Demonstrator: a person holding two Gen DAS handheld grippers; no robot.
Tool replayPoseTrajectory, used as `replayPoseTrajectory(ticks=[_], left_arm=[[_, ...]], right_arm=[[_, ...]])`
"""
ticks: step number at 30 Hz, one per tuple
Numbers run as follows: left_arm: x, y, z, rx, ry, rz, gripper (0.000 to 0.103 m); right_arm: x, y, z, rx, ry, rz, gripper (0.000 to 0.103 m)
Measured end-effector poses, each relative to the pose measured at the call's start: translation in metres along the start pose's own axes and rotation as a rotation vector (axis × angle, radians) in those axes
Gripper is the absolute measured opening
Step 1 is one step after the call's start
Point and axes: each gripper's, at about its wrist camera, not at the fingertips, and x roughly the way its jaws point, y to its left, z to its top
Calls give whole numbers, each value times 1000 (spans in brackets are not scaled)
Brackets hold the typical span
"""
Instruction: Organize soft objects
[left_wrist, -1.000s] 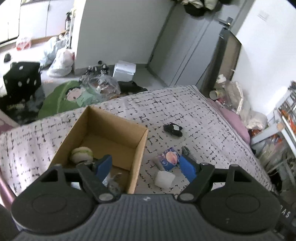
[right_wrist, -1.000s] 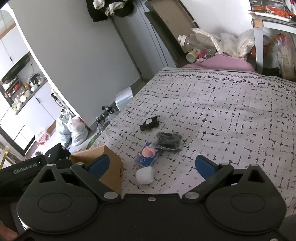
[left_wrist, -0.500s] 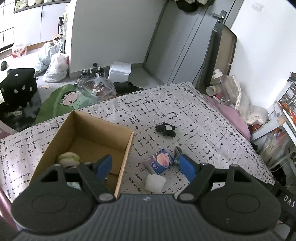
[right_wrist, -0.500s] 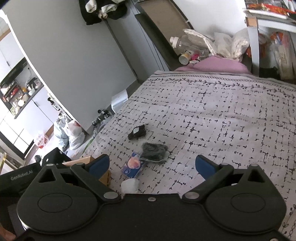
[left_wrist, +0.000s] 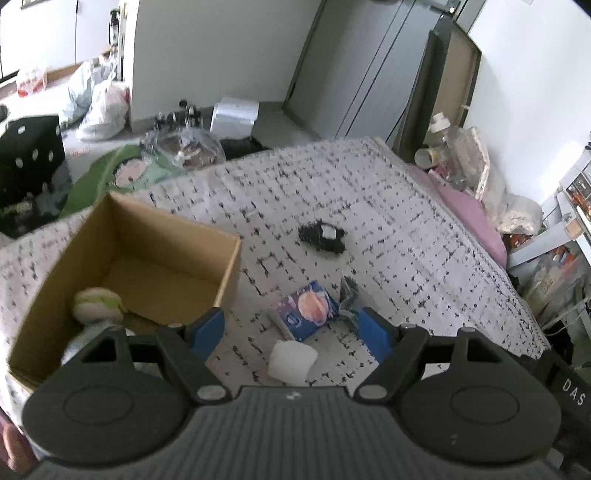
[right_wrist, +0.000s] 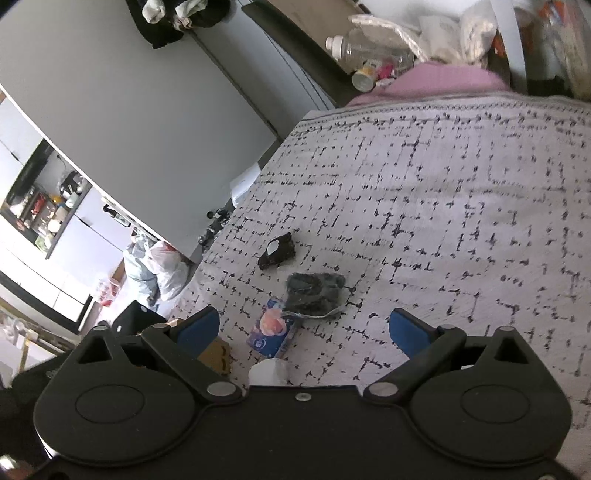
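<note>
An open cardboard box (left_wrist: 229, 269) sits on the patterned bedspread (left_wrist: 388, 206) with a green-white plush ball (left_wrist: 98, 302) inside. Beside it lie a white foam block (left_wrist: 291, 360), a blue packet with a peach picture (left_wrist: 308, 308), a dark item in clear wrap (right_wrist: 314, 291) and a small black item with a white patch (left_wrist: 323, 238). My left gripper (left_wrist: 291, 328) is open above the packet and block. My right gripper (right_wrist: 304, 326) is open and empty, near the wrapped item. The box corner (right_wrist: 214, 356) shows low in the right wrist view.
Off the bed's far side are a green cushion (left_wrist: 122, 170), a black dice cube (left_wrist: 31, 147), plastic bags (left_wrist: 99, 107) and a white box (left_wrist: 236, 116). A pink pillow (left_wrist: 472, 218) and clutter line the right edge.
Both grippers have shifted; the objects sit a little lower and nearer in the right wrist view. Both stay open. Nothing on the bed has moved.
</note>
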Motion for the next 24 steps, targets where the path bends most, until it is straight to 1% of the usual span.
replayPoseTrajectory(ticks=[2, 7, 8, 14, 19, 21, 24], left_arm=[[8, -2, -3, 3, 25, -2, 78], [29, -11, -13, 18, 89, 5, 77], [33, -13, -14, 21, 102, 6, 76], [52, -24, -22, 61, 136, 25, 74], [66, -30, -29, 74, 161, 35, 66], [72, -31, -33, 85, 162, 54, 59], [80, -31, -39, 86, 169, 80, 53]], right_arm=[[7, -3, 2, 11, 12, 10, 99], [24, -14, 6, 42, 40, -4, 99], [27, -16, 7, 53, 45, -4, 99], [42, -25, 12, 88, 67, 4, 99], [49, -29, 13, 103, 83, 23, 99], [51, -30, 15, 107, 87, 33, 99], [57, -30, 16, 107, 109, 49, 99]])
